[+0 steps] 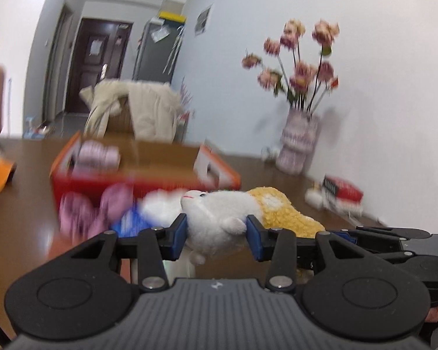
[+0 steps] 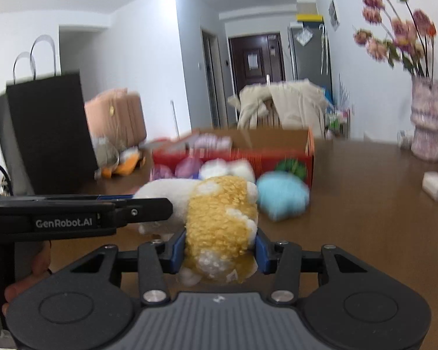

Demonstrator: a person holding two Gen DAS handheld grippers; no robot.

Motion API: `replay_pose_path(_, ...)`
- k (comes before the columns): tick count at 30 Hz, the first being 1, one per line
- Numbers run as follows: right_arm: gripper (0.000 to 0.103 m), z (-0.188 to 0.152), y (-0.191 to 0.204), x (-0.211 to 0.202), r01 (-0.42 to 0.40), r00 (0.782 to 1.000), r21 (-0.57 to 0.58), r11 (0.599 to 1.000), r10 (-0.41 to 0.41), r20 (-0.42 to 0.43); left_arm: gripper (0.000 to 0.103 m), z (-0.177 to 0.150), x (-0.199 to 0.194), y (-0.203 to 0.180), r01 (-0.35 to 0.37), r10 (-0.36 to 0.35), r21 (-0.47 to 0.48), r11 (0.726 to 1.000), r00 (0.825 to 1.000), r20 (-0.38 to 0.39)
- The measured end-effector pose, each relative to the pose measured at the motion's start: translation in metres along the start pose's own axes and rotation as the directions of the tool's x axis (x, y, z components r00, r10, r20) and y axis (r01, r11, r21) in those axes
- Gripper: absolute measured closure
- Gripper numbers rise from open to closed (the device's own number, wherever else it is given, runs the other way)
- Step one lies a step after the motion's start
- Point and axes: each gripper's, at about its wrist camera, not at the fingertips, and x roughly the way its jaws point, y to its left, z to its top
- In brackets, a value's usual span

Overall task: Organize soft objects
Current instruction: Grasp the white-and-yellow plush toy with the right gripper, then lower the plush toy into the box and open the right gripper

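Pinched the plush toy (image 1: 219, 221) at its white end with left gripper (image 1: 217, 234), its yellow end with right gripper (image 2: 220, 248), before the red box (image 1: 125, 183). Showed a blue plush (image 2: 281, 199) and black bag (image 2: 48, 134) only from the right wrist.

Motion blur smears the pink plush (image 1: 87, 213) and the blue thing (image 1: 131, 223) beside it past telling. The red box (image 1: 125, 186) hides what lies deep inside. The flowers (image 2: 394, 29) run off the top edge.
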Motion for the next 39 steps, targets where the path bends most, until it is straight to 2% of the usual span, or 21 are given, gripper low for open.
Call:
replay_pose_path(2,0.057,0.033,-0.01,0.018,0.006,0.999,-0.02,1.0,-0.005,0.04,0.059,0.036,0.029,0.013,0.022,-0.022,0.0,1.0,1.0,0.014)
replay_pose_path(4,0.057,0.067,-0.024,0.047,0.015,0.998,-0.028,0.999,-0.014,0.056,0.059,0.068,0.07,0.029,0.034,-0.034,-0.005,0.999,0.999,-0.005)
replay_pose_path(8,0.057,0.122,-0.063,0.13,0.039,0.999,0.014,0.999,-0.039,0.019,0.058,0.112,0.176,0.072,0.04,-0.045,-0.041,0.998,0.993,-0.114)
replay_pose_path(10,0.058,0.14,-0.081,0.175,0.05,0.998,0.028,0.998,-0.049,-0.036,0.058,0.121,0.222,0.093,0.024,-0.038,-0.085,0.996,0.985,-0.17)
replay_pose_path(13,0.058,0.156,-0.107,0.237,0.078,0.992,0.048,0.996,-0.072,-0.105,0.058,0.123,0.279,0.119,-0.003,-0.02,-0.103,0.995,0.974,-0.228)
replay_pose_path(18,0.058,0.165,-0.135,0.305,0.132,0.97,0.077,0.988,-0.112,-0.217,0.058,0.116,0.342,0.138,-0.022,-0.009,-0.097,0.995,0.952,-0.304)
replay_pose_path(20,0.056,0.16,-0.133,0.318,0.169,0.958,0.037,0.985,-0.155,-0.243,0.058,0.107,0.353,0.137,-0.022,-0.008,-0.082,0.996,0.936,-0.351)
replay_pose_path(22,0.051,0.149,-0.124,0.327,0.204,0.94,-0.039,0.978,-0.207,-0.271,0.058,0.101,0.362,0.14,-0.017,-0.028,-0.105,0.994,0.908,-0.418)
replay_pose_path(24,0.049,0.142,-0.115,0.332,0.229,0.929,-0.111,0.967,-0.251,-0.272,0.058,0.098,0.367,0.143,-0.032,-0.027,-0.125,0.992,0.895,-0.446)
replay_pose_path(27,0.048,0.144,-0.105,0.336,0.251,0.918,-0.195,0.948,-0.297,-0.261,0.058,0.099,0.363,0.141,-0.049,0.001,-0.098,0.994,0.899,-0.438)
replay_pose_path(29,0.048,0.144,-0.101,0.34,0.241,0.914,-0.232,0.942,-0.301,-0.273,0.058,0.103,0.358,0.137,-0.054,0.018,-0.075,0.996,0.906,-0.424)
replay_pose_path(32,0.048,0.151,-0.103,0.332,0.22,0.92,-0.194,0.956,-0.269,-0.283,0.058,0.113,0.342,0.135,-0.065,0.034,-0.065,0.996,0.916,-0.399)
replay_pose_path(37,0.048,0.177,-0.112,0.3,0.227,0.941,-0.109,0.968,-0.247,-0.233,0.052,0.147,0.29,0.129,-0.077,0.063,-0.032,0.996,0.945,-0.321)
replay_pose_path(39,0.048,0.19,-0.111,0.277,0.228,0.948,-0.082,0.97,-0.24,-0.207,0.043,0.161,0.264,0.125,-0.092,0.085,-0.009,0.996,0.954,-0.287)
